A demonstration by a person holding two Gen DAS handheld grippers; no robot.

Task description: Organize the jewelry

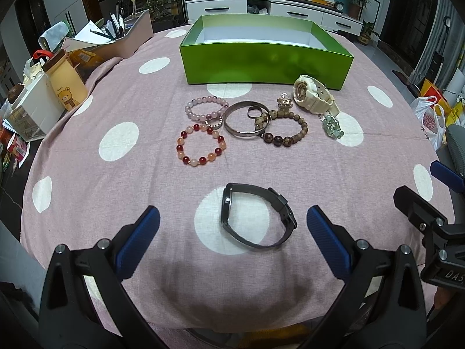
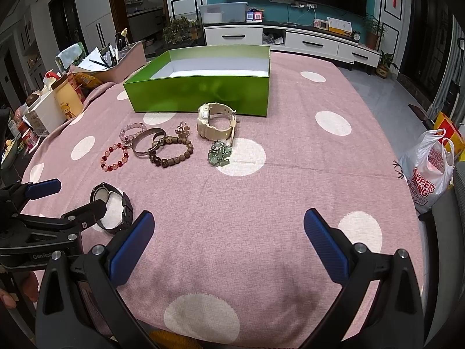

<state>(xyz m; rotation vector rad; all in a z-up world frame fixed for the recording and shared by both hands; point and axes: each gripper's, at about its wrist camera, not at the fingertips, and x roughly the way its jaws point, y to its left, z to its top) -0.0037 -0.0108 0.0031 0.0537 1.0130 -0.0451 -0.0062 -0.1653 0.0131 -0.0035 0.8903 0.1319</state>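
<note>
Jewelry all on surface, green box beyond it empty; left gripper spread around black watch, right gripper spread, holding nothing.

Left tongs gape wide, fingers spread low and level. Right tongs stand just as wide beside them, gripping nothing, both pointing forward.

Green box, pink white-dotted tablecloth

Black watch lies between spread jaws.
</note>
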